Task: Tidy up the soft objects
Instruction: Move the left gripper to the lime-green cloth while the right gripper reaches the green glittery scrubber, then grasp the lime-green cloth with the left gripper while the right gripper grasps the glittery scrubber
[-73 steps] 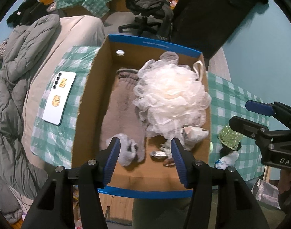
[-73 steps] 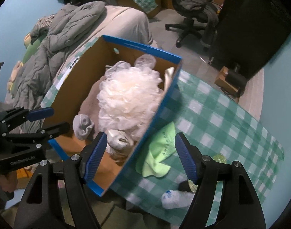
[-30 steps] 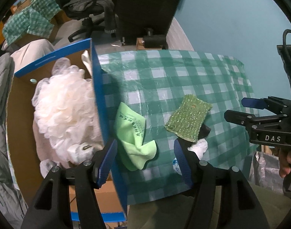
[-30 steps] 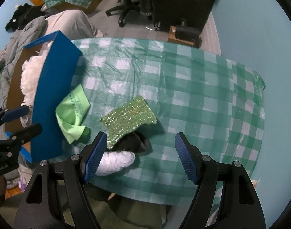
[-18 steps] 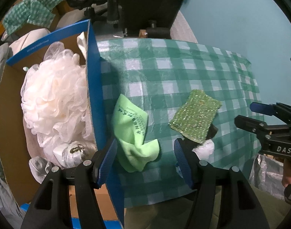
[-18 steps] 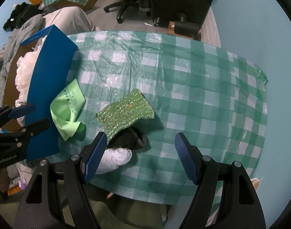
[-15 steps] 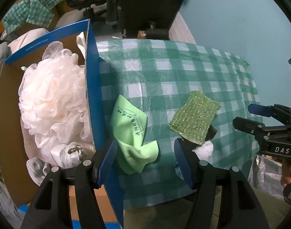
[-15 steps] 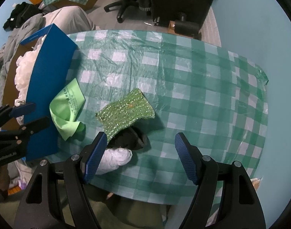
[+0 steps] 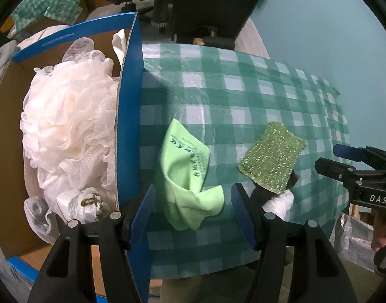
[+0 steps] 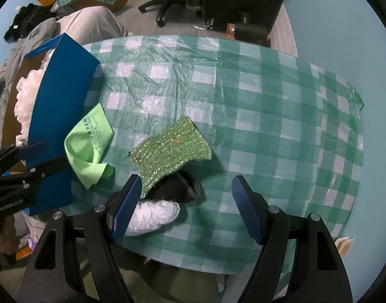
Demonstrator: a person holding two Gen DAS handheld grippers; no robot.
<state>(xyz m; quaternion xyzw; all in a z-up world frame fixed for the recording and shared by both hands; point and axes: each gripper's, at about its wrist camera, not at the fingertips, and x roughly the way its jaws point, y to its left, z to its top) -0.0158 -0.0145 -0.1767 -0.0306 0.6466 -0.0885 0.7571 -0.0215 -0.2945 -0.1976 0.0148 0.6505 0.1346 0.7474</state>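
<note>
Both grippers are held above the near edge of a table covered in a green-and-white checked cloth (image 10: pixel 268 116). The left gripper (image 9: pixel 193 202) has its jaws spread wide and grips nothing; a crumpled light-green cloth (image 9: pixel 187 176) lies on the tablecloth between and just beyond its blue pads, without touching either pad as far as can be seen. The right gripper (image 10: pixel 185 202) is likewise released, jaws wide apart and empty.

The landmark is the blue cardboard box (image 9: pixel 129 116) standing at the left end of the table. Inside it sits a large white mesh bath pouf (image 9: pixel 69 126), which fills most of the box and presses against the blue wall. Below the pouf, near the box's near corner, lie a rolled white sock with a dark marking (image 9: pixel 81 202) and a pale grey item whose kind cannot be made out.

The light-green cloth lies just beside the box's outer wall, on the table side; it carries dark printed lettering. Further from the box, past the cloth, a glittery green scouring pad (image 10: pixel 170 151) rests tilted on top of a black soft item (image 10: pixel 177 189), one end raised. A white rolled sock (image 10: pixel 152 214) lies touching the black item at the table's near edge, just in front of the right gripper's left pad.
</note>
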